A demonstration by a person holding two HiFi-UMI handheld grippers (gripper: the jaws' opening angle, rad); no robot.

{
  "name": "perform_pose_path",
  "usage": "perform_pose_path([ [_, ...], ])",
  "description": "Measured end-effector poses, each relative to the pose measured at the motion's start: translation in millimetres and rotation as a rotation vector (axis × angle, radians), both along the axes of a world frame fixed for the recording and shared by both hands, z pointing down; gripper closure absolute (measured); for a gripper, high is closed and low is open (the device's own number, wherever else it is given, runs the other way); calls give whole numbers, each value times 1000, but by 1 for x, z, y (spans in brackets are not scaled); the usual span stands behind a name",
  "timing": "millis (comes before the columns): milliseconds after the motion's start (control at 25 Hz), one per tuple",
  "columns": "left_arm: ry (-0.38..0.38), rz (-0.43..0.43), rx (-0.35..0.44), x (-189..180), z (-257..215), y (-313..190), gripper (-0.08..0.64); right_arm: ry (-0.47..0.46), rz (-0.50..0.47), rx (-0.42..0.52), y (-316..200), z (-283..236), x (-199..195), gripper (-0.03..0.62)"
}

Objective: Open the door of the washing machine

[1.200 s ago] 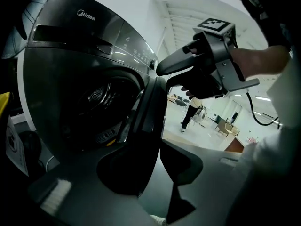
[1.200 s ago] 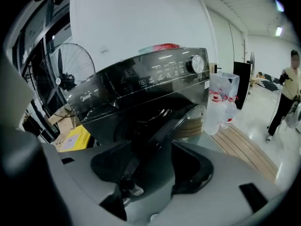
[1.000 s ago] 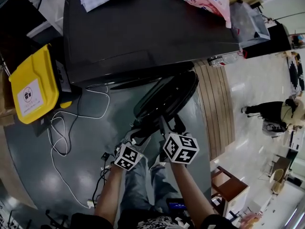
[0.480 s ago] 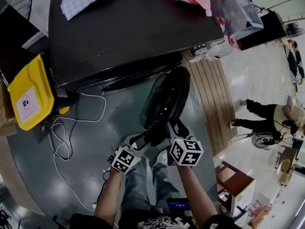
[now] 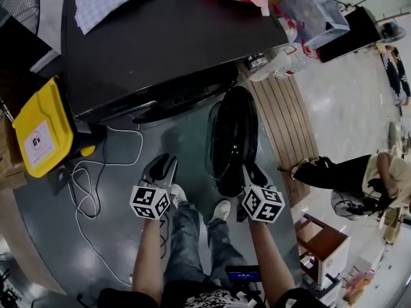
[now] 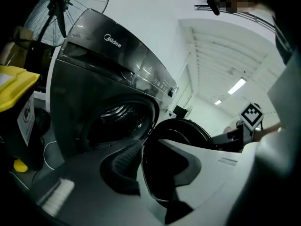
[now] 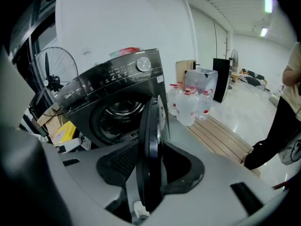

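Note:
The dark front-loading washing machine (image 5: 167, 37) stands at the top of the head view, its drum opening (image 6: 117, 119) uncovered. Its round door (image 5: 232, 133) hangs swung out, edge-on toward me. My right gripper (image 5: 249, 172) is shut on the door's rim (image 7: 153, 140), which fills the gap between its jaws; these jaws have just been closing. My left gripper (image 5: 162, 165) hovers over the floor to the left of the door, apart from it. It is open with nothing between its jaws (image 6: 153, 166), though they have just been closing too.
A yellow bin (image 5: 38, 130) and a looping white cable (image 5: 83, 191) lie left of the machine. Water bottles (image 5: 282, 59) and wooden planks (image 5: 282, 120) are at its right. A person (image 5: 347, 172) and a wooden stool (image 5: 321, 242) are further right. A fan (image 6: 61, 8) stands behind.
The door has swung wider, to the right, with my right gripper on its rim. My left gripper has come off the door's edge and moved left.

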State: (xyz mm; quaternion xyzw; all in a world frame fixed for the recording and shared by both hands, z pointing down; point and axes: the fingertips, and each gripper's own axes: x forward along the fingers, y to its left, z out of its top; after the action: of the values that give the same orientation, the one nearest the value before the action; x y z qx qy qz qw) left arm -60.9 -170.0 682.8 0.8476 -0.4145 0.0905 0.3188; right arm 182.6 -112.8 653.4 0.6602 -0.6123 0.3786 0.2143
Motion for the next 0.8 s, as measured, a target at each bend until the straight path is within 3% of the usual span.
perform_pose_path([
  [400, -46, -70, 27, -18, -18, -1, 462, 90, 85, 6, 12, 1, 50, 427],
  [560, -66, -106, 39, -29, -38, 4, 462, 168, 134, 45, 23, -26, 63, 525],
  [680, -85, -106, 61, -34, -63, 9, 465, 130, 116, 137, 28, -59, 53, 588],
  [800, -91, -94, 91, -34, -96, 15, 471, 48, 14, 235, 25, -97, 20, 589],
])
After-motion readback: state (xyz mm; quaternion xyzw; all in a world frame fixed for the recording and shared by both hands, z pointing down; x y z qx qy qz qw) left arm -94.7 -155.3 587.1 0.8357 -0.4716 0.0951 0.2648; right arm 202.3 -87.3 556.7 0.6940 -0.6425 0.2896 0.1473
